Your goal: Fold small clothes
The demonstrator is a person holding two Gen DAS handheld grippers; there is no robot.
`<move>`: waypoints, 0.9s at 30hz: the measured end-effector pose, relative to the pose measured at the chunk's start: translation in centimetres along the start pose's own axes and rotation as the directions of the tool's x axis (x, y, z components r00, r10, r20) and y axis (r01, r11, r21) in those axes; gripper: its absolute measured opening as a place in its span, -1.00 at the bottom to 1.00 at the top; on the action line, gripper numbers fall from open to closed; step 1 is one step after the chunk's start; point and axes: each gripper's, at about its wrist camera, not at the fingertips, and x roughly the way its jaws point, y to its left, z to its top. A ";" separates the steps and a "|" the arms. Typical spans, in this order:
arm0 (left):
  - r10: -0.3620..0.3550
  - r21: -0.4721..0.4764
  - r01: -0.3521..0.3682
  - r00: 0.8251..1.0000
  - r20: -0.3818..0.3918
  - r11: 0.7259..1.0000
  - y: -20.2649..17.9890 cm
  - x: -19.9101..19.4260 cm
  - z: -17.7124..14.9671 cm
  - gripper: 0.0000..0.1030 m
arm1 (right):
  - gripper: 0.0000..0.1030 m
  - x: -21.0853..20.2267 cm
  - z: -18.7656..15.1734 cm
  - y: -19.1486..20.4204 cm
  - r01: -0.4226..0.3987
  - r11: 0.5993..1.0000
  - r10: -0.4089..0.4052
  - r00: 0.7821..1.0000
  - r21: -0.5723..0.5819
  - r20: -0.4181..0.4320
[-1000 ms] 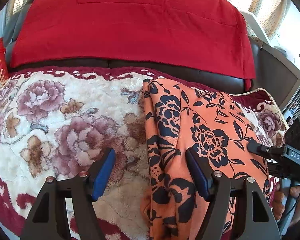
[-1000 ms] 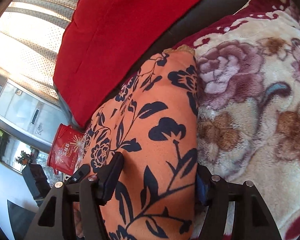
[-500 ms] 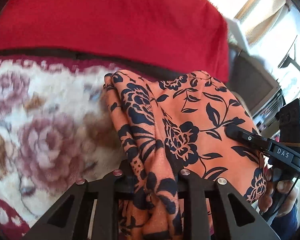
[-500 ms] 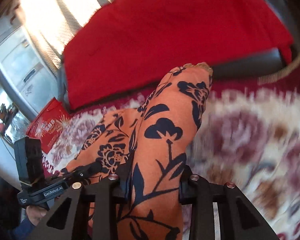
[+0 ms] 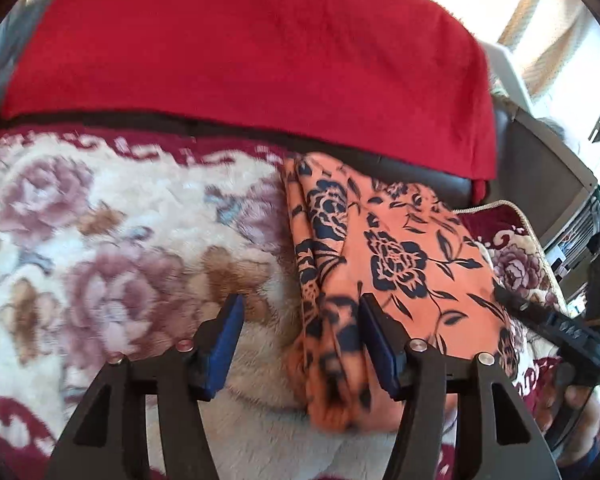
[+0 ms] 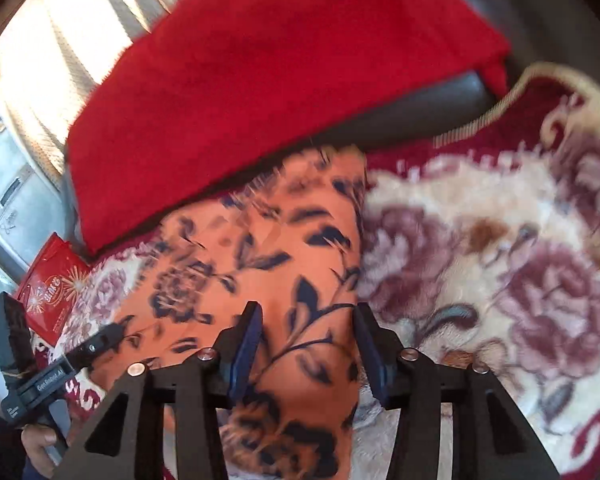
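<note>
An orange garment with dark blue flowers [image 5: 404, 264] lies folded on the flowered plush blanket [image 5: 112, 272]. My left gripper [image 5: 300, 340] is open, its jaws astride the garment's left near edge. In the right wrist view the garment [image 6: 260, 264] runs away from me, and my right gripper [image 6: 306, 340] is open with the cloth's right near edge between its jaws. Each gripper shows in the other's view: the right one [image 5: 556, 328] at the garment's right side, the left one [image 6: 60, 364] at its left side.
A red cloth [image 5: 252, 52] covers the dark sofa back behind the blanket. A red printed bag [image 6: 48, 288] lies at the left end. A grey cabinet [image 5: 552, 184] stands to the right of the sofa, with curtains behind.
Both grippers were shut on the lifted garment half a second ago. Now both have opened and the garment lies flat on the blanket again.
</note>
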 end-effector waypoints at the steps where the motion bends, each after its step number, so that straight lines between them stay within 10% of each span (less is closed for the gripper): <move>1: 0.007 0.021 -0.007 1.000 0.008 1.000 -0.4 -0.4 -0.4 0.18 | 0.02 -0.9 0.1 0.5 -0.011 1.000 0.011 1.000 -0.014 0.028; 8: 0.026 0.002 -0.026 0.996 -0.083 1.000 -0.3 0.9 -1.8 0.18 | 0.36 0.9 -3.6 2.2 -0.065 0.996 0.060 0.994 -0.053 -0.088; 13: 0.076 0.087 -0.084 0.993 0.089 0.993 -1.8 -5.6 -1.6 0.29 | 0.40 -4.8 -3.7 3.2 -0.044 0.999 0.044 0.998 -0.013 0.037; 16: 0.094 0.081 -0.108 0.984 0.153 0.991 -2.4 -8.7 -2.2 0.75 | 0.79 -7.6 -6.2 4.9 -0.006 0.999 0.010 0.997 -0.052 0.074; 27: 0.196 0.215 -0.241 0.958 0.211 0.946 -3.9 -13.8 -8.8 0.94 | 0.94 -8.9 -15.2 8.1 0.106 0.969 -0.131 0.986 -0.222 -0.101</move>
